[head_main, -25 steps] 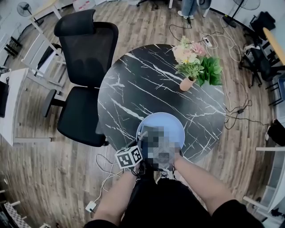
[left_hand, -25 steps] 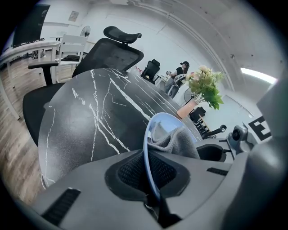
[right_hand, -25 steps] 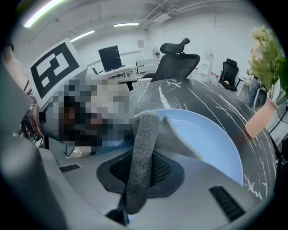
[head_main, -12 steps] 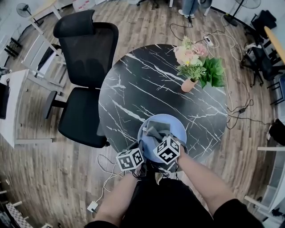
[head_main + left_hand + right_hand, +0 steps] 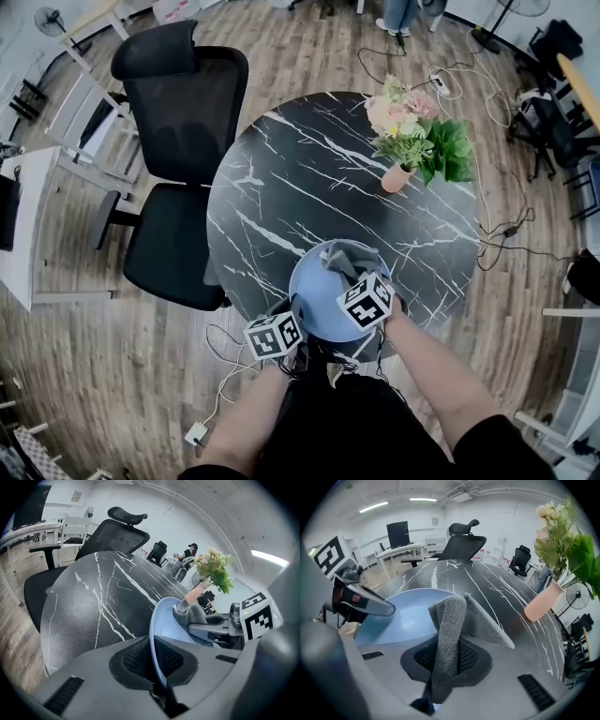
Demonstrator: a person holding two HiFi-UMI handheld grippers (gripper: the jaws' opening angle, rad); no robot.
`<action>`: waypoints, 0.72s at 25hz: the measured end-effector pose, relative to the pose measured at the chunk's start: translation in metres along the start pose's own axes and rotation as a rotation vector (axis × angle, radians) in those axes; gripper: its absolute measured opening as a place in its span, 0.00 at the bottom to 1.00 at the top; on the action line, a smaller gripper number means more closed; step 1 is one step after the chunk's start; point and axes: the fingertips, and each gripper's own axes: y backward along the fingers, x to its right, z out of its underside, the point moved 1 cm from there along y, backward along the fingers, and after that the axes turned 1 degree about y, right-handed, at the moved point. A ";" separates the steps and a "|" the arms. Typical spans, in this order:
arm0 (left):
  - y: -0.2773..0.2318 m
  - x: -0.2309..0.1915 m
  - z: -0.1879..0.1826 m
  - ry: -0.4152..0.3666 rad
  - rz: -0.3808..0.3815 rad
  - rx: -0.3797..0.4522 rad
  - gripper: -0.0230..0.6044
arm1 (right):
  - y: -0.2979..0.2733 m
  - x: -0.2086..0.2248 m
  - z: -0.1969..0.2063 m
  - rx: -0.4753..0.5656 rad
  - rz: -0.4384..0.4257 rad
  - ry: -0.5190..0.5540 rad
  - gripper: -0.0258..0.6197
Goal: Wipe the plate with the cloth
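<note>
A light blue plate (image 5: 323, 298) sits at the near edge of the round black marble table (image 5: 300, 178). My left gripper (image 5: 292, 311) is shut on the plate's near-left rim; in the left gripper view that rim (image 5: 157, 644) runs straight between the dark pads. My right gripper (image 5: 356, 277) hangs over the plate's far right part, shut on a grey cloth (image 5: 349, 255). In the right gripper view the cloth (image 5: 450, 620) rises folded from the pads and drapes onto the plate (image 5: 403, 616).
A pink vase of flowers (image 5: 394, 176) stands at the table's far right. A black office chair (image 5: 178, 141) is at the table's left. Cables (image 5: 220, 375) lie on the wooden floor near my feet. A white desk (image 5: 23, 225) is at far left.
My right gripper has slid the cloth across the plate, to the right and toward its far rim. The left gripper and the plate have stayed put.
</note>
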 end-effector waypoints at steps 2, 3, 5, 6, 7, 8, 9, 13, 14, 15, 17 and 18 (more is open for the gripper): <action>0.000 0.001 0.000 -0.002 0.000 0.000 0.09 | 0.000 0.009 0.002 -0.011 0.032 -0.005 0.13; 0.000 0.001 0.000 -0.002 0.000 0.000 0.09 | 0.001 0.015 0.004 -0.018 0.050 -0.010 0.13; 0.000 0.001 0.000 -0.002 -0.002 0.001 0.09 | 0.002 0.025 0.007 -0.029 0.084 -0.024 0.13; 0.000 0.001 -0.001 -0.002 -0.003 0.003 0.09 | 0.002 0.029 0.009 -0.031 0.095 -0.033 0.13; 0.000 0.001 -0.001 -0.002 -0.003 0.007 0.09 | 0.003 0.032 0.010 -0.031 0.100 -0.044 0.13; 0.000 0.001 -0.002 -0.001 -0.003 0.011 0.09 | 0.004 0.034 0.011 -0.030 0.101 -0.053 0.13; 0.000 0.001 -0.002 0.002 -0.004 0.012 0.09 | 0.004 0.036 0.012 -0.029 0.103 -0.059 0.13; 0.000 0.001 -0.001 0.009 -0.010 0.011 0.09 | 0.009 0.040 0.013 -0.016 0.132 -0.080 0.13; 0.000 0.000 -0.001 0.011 -0.012 0.009 0.09 | 0.011 0.042 0.013 -0.009 0.143 -0.089 0.13; 0.001 0.000 -0.001 0.013 -0.014 0.009 0.09 | 0.013 0.043 0.013 -0.001 0.156 -0.098 0.13; 0.001 0.000 -0.002 0.017 -0.017 0.013 0.09 | 0.018 0.046 0.013 0.019 0.186 -0.115 0.13; 0.001 0.000 -0.002 0.019 -0.017 0.014 0.09 | 0.020 0.047 0.013 0.030 0.200 -0.122 0.13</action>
